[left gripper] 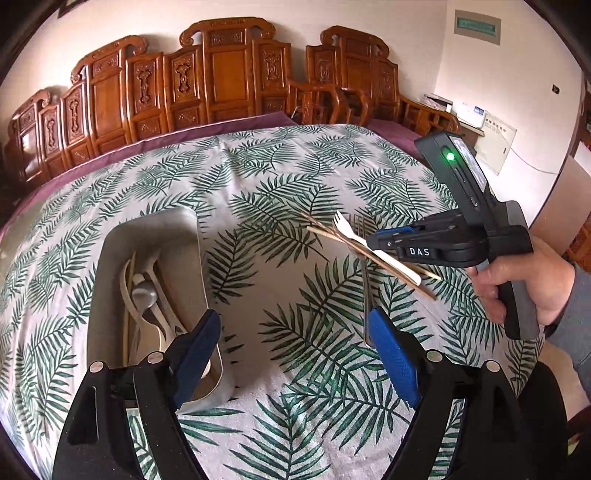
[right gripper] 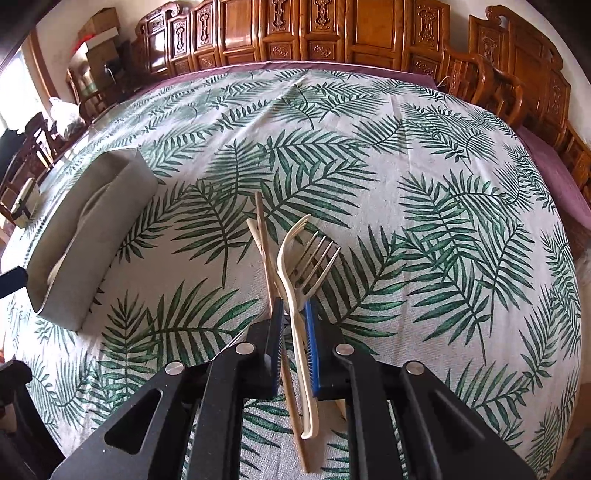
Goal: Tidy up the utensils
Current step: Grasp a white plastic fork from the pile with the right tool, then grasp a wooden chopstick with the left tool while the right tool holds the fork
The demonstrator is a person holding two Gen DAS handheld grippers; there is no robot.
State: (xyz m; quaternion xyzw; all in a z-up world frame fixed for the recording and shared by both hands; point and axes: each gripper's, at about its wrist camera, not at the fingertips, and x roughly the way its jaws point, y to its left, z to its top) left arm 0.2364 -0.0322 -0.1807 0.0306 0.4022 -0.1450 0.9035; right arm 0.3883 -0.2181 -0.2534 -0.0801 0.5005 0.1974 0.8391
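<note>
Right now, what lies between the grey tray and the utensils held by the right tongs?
Only bare leaf-print tablecloth lies between the grey tray and the utensils; the right wrist view shows it.

Carved wooden chairs [left gripper: 225, 74] are lining the far edge of a table wearing a palm-leaf cloth [left gripper: 280, 177] over purple [right gripper: 332, 66]. White wall [left gripper: 406, 22] behind. Daylight is coming through a window [right gripper: 14, 85]; cardboard boxes [right gripper: 99, 33] stacked nearby.

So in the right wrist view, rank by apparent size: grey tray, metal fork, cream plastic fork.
1. Grey tray, clearly largest.
2. Cream plastic fork.
3. Metal fork, mostly hidden, so its rank is unsure.
</note>
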